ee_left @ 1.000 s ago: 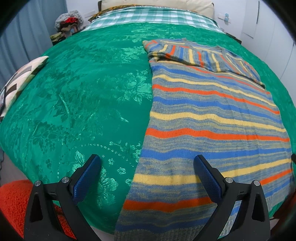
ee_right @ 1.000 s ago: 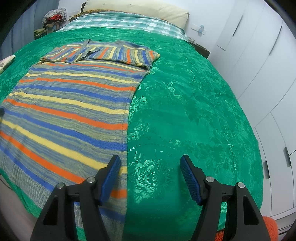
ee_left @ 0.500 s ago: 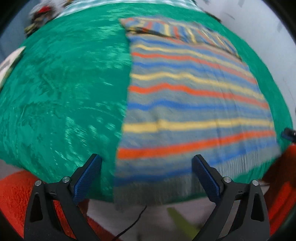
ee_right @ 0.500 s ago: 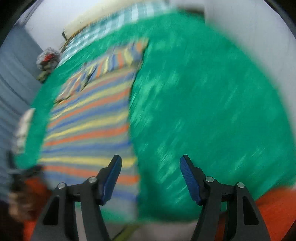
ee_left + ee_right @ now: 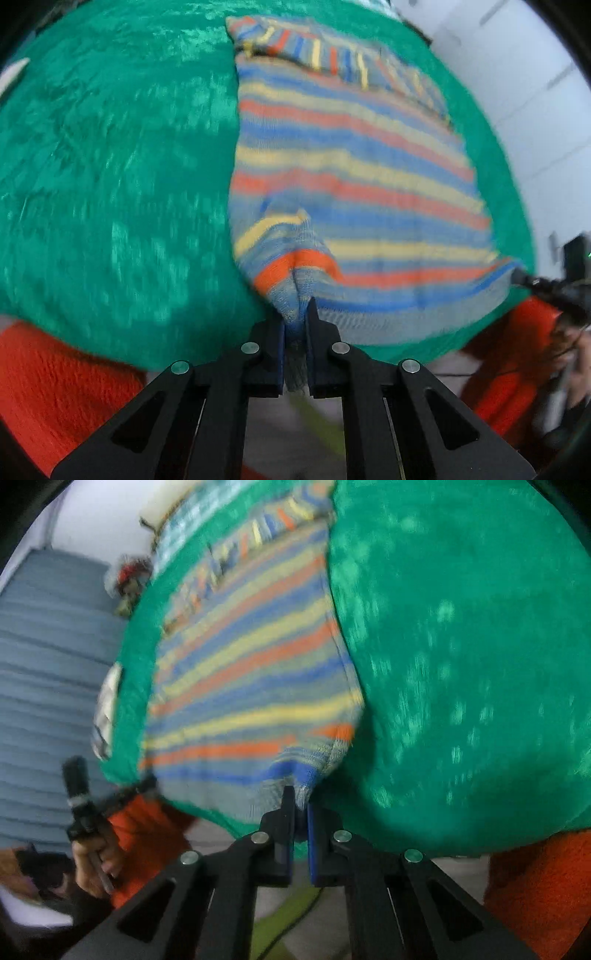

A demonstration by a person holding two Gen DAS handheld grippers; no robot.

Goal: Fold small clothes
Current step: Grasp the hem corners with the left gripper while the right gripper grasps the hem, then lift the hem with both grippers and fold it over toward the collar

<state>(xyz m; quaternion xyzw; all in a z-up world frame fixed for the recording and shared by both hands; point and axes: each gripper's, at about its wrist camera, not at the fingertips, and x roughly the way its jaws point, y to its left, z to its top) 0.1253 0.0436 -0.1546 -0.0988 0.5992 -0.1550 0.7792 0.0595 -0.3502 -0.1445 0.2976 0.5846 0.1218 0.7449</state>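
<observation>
Left wrist — gripper (image 5: 295,325) on sweater (image 5: 347,177) hem

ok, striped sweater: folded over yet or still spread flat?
Mostly spread. The striped sweater lies flat on the green bedspread, sleeves tucked across its far end; the left gripper and right gripper pinch its near hem corners, slightly lifted.

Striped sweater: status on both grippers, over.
Left gripper shut on striped sweater hem corner. Right gripper shut on the opposite corner. Sweater flat on green bedspread. Nothing in the way.
</observation>
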